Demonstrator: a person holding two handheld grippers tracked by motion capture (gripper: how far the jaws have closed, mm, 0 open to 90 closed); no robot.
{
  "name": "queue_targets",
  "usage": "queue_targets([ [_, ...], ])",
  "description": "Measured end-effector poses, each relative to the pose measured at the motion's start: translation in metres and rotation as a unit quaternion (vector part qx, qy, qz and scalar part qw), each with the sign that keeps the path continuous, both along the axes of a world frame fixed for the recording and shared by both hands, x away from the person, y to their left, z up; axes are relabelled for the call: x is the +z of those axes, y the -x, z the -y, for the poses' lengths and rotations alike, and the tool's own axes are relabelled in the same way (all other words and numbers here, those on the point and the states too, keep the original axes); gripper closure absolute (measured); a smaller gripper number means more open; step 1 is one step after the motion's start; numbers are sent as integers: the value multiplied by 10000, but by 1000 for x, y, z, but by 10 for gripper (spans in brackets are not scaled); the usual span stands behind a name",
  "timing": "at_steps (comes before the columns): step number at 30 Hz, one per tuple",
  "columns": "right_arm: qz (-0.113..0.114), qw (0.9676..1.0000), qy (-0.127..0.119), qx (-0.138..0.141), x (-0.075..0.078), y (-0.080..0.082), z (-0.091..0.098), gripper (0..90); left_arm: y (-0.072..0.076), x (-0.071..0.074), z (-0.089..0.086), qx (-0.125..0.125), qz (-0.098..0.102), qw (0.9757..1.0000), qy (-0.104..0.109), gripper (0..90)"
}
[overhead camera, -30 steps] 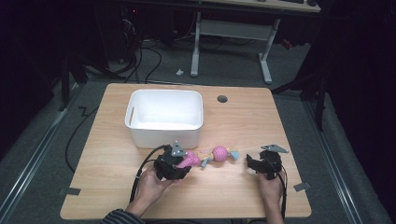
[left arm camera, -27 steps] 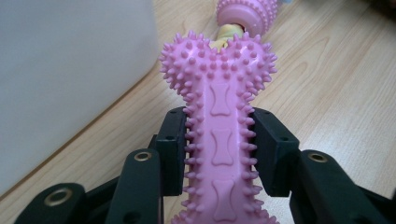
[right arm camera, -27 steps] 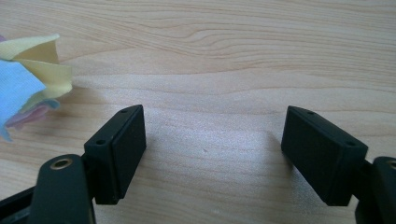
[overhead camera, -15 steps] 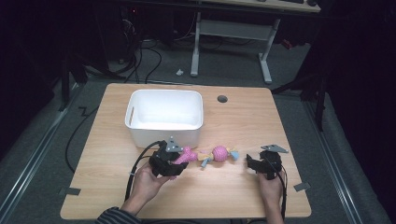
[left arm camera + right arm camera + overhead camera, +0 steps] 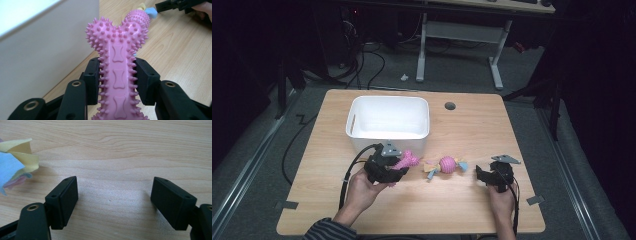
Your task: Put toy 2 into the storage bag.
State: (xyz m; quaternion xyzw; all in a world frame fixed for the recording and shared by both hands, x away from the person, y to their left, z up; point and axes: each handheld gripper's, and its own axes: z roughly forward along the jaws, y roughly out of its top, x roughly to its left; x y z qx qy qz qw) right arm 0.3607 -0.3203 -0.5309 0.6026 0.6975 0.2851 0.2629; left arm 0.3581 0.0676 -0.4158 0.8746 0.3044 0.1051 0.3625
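2 tools sit over the pale wooden counter before us. Our left tool has its black jaws clamped on the shaft of a pink spiky rubber bone-shaped toy, with both pads pressed against the rows of nubs along its sides. The bone's knobbed end sticks out past the jaws, and in the high view it points to the right, just in front of the near wall of the white rectangular plastic tub. In the left tool's view that white wall runs close along the left of the bone, apart from it.

Beyond the bone's knobs lies a pink studded ball with yellow and blue fabric tails, resting on the counter between our 2 hands. We cannot tell whether the bone's tip touches it.

Our right tool is held low over the wood at the right, its jaws spread wide with nothing but bare counter between the pads. The ball's yellow and blue tails lie near its left jaw, apart from it. A round grommet hole sits in the counter behind the tub's right corner.
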Motion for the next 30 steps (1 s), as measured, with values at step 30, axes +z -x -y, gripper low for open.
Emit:
queue_targets([
  [30, 19, 10000, -11, 65, 0, 0, -2, 232, -12, 40, -13, 59, 82, 9997, 231, 589],
])
